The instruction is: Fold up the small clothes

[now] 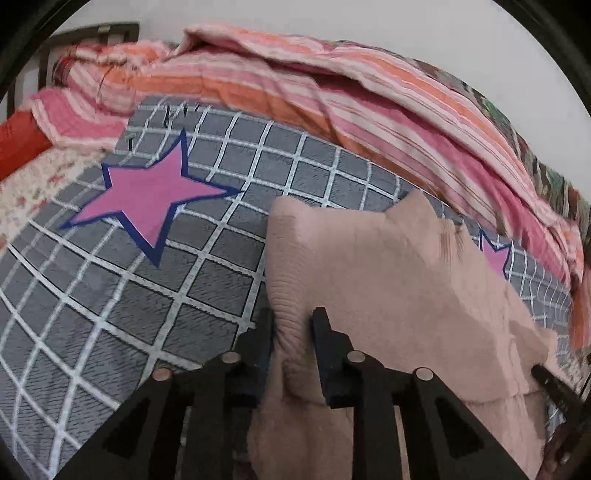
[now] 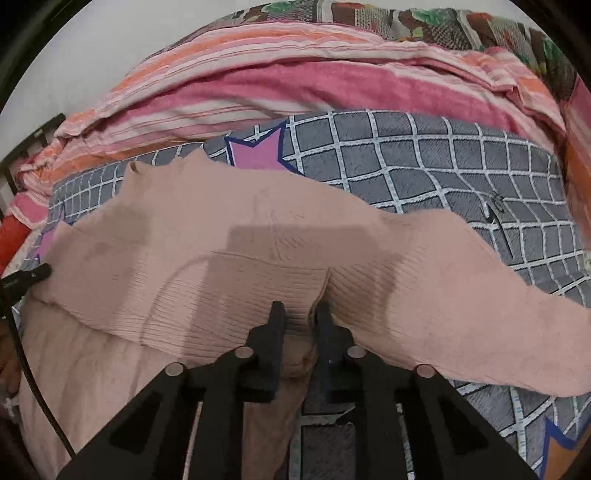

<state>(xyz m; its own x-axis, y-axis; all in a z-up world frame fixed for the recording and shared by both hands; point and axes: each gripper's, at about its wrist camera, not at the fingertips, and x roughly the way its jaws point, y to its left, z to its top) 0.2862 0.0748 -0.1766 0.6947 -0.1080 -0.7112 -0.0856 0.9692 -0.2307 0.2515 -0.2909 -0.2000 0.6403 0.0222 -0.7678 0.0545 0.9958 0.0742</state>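
A pale pink ribbed knit garment [image 1: 388, 266] lies on a grey checked blanket [image 1: 110, 295] with pink stars. In the left wrist view my left gripper [image 1: 293, 325] is shut on a raised fold at the garment's left edge, and the cloth bunches between the fingers. In the right wrist view the garment [image 2: 258, 229] spreads wide across the blanket [image 2: 443, 166]. My right gripper [image 2: 300, 317] is shut on a pinched ridge of its near ribbed edge. The left gripper's fingertip [image 2: 33, 276] shows at the garment's left end.
A pink and orange striped quilt [image 1: 332, 85] is heaped along the back of the bed, with a floral patchwork cover [image 2: 443, 22] behind it. A dark bed frame [image 1: 92, 33] and a white wall lie beyond. A black cable [image 2: 33, 384] hangs at the left.
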